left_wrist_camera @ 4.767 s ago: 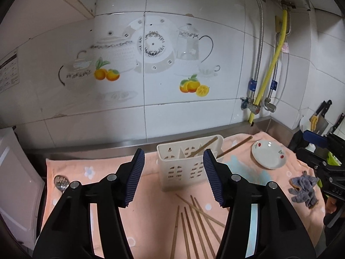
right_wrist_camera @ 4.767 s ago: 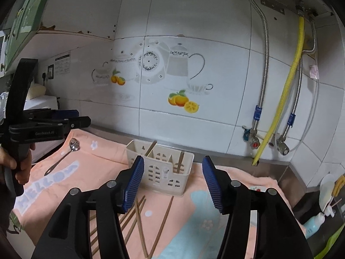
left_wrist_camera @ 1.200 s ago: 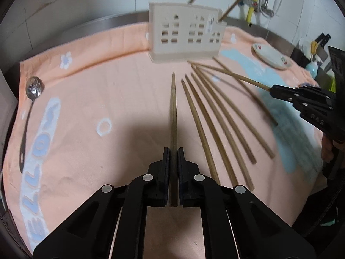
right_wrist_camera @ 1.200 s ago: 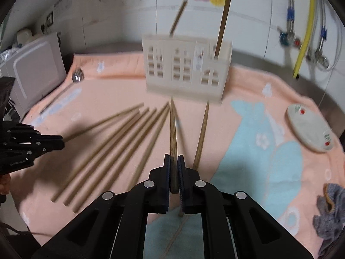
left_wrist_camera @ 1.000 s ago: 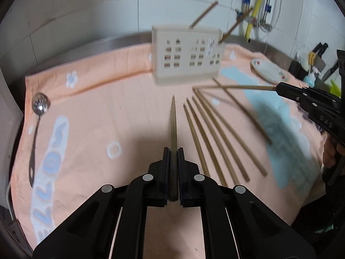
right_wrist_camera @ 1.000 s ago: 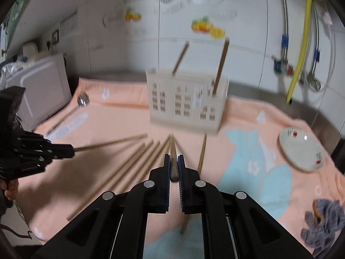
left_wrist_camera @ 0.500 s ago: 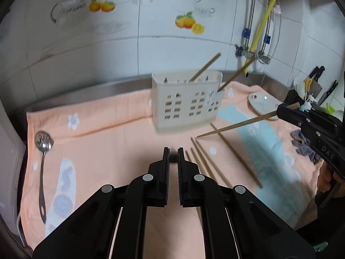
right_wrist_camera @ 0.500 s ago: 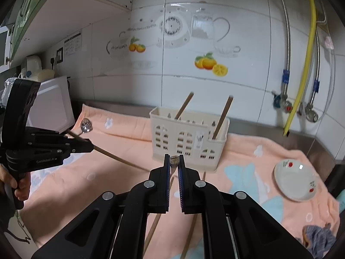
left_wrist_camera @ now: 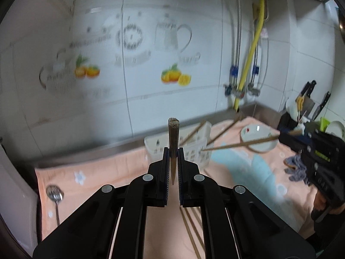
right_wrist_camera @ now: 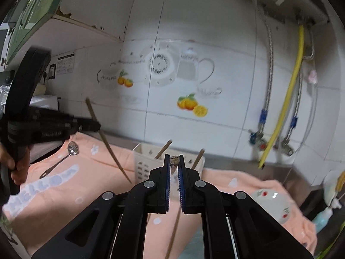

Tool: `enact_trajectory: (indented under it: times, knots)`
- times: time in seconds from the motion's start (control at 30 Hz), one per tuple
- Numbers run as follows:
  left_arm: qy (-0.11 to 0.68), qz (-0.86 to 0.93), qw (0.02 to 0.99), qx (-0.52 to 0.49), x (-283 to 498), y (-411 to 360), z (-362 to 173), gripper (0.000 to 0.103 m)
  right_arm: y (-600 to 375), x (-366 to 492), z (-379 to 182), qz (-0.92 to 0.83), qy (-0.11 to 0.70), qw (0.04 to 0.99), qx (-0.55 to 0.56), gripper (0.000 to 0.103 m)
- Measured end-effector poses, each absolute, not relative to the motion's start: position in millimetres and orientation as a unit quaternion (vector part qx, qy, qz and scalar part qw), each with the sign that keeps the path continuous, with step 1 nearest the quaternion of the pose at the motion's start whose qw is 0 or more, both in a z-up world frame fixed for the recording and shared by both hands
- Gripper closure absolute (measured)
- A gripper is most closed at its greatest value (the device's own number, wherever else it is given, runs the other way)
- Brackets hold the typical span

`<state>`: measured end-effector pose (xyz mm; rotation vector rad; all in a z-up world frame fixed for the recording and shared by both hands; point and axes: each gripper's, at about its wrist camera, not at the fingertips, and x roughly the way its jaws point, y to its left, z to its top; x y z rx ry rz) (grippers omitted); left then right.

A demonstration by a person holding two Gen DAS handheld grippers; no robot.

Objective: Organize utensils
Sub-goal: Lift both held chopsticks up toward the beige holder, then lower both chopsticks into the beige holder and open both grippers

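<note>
- Two grippers, left (left_wrist_camera: pixel 171 157) and right (right_wrist_camera: pixel 174 164), each clamp one chopstick (left_wrist_camera: pixel 173 138), lifted above the towel (left_wrist_camera: pixel 107 172).
- Next: tip each chopstick into the caddy (left_wrist_camera: pixel 198 151); several lie loose.

Two grippers (left_wrist_camera: pixel 171 151) (right_wrist_camera: pixel 174 159), each clamping one chopstick (left_wrist_camera: pixel 173 138) (right_wrist_camera: pixel 174 160); two chopsticks (right_wrist_camera: pixel 162 149) standing in one white caddy (right_wrist_camera: pixel 142 164); one spoon (right_wrist_camera: pixel 72 147); one small plate (right_wrist_camera: pixel 272 202); one peach towel (right_wrist_camera: pixel 64 183)

Left gripper (left_wrist_camera: pixel 171 151) raised above the counter, jaws clamped on a chopstick (left_wrist_camera: pixel 173 138); right gripper (right_wrist_camera: pixel 174 161) likewise aloft, jaws pinching a second chopstick (right_wrist_camera: pixel 174 160), both angled slightly downward.
</note>
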<state>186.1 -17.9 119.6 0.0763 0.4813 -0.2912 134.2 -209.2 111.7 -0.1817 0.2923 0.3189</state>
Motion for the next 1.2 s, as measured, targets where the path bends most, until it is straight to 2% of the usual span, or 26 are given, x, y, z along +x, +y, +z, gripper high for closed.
enact_trajectory:
  times: [0.23,0.47,1.2]
  knots:
    - [0.187,-0.145,0.971,0.036,185,-21,162,0.097,-212,128,126,0.136,0.115,0.980,-0.093,0.096]
    - [0.161,-0.134,0.977,0.044,200,-29,183,0.097,-205,153,124,0.123,0.134,0.977,-0.107,0.096]
    - [0.283,-0.127,0.951,0.004,301,-23,119,0.097,-187,239,89,0.112,0.234,0.956,-0.139,0.096]
